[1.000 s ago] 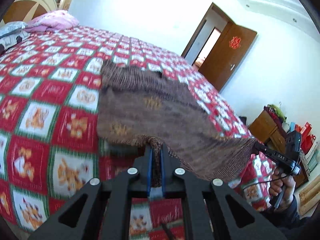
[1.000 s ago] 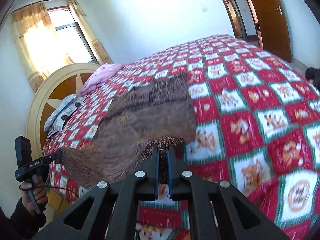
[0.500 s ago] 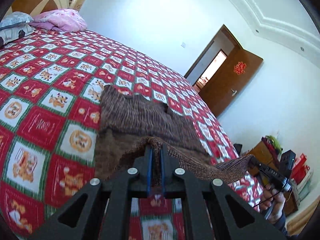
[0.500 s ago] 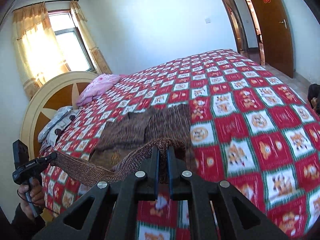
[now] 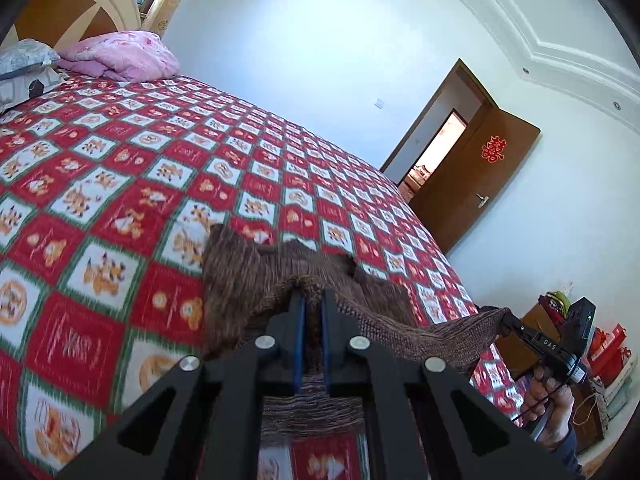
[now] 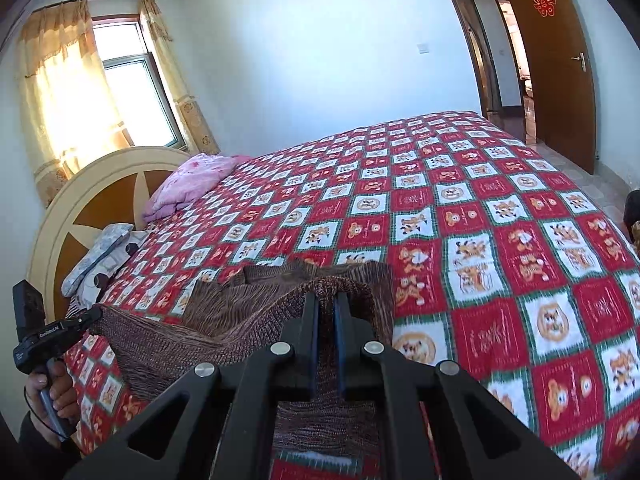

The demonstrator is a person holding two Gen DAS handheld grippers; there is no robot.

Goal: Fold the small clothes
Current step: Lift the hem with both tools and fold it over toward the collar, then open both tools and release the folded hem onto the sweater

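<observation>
Brown knit sweater [image 5: 240,280] half-lifted off the bed [image 5: 100,184], hem pinched by left hand-held gripper [image 5: 311,300] and right hand-held gripper [image 6: 325,304]; first fold apparently under way, nothing folded flat yet.

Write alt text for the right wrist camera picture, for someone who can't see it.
Two black fingers pinch the edge of a brown knitted garment lifted over a red and white checked bedspread. At far left a hand holds a second gripper clamped on the garment's other end. Behind are a pink pillow, a curtained window and a brown door.
</observation>
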